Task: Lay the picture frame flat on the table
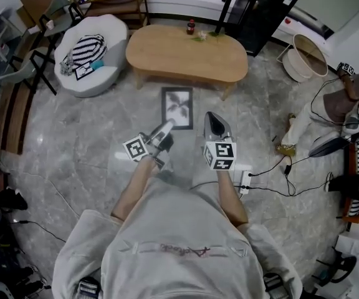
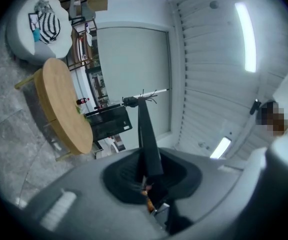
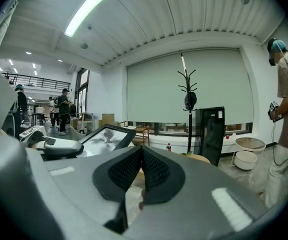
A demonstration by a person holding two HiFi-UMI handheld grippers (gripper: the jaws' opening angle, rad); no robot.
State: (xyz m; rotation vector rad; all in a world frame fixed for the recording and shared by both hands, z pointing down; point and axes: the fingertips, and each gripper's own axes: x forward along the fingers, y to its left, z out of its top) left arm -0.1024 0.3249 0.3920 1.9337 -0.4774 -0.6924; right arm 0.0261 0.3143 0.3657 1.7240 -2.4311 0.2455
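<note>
Holding picture frame (image 1: 177, 108), left hand-held gripper (image 1: 168, 126) outstretched

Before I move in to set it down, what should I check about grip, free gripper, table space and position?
1. Left gripper clamped on the picture frame: ok.
2. Right gripper shut with nothing in it: ok.
3. Bare space on the table: ok; a bottle stands near the far edge.
4. Frame over the table: not ok, it is above the floor, short of the table.
5. Frame lying level: cannot tell.

Picture frame (image 1: 177, 108) before table (image 1: 186, 58)
</note>
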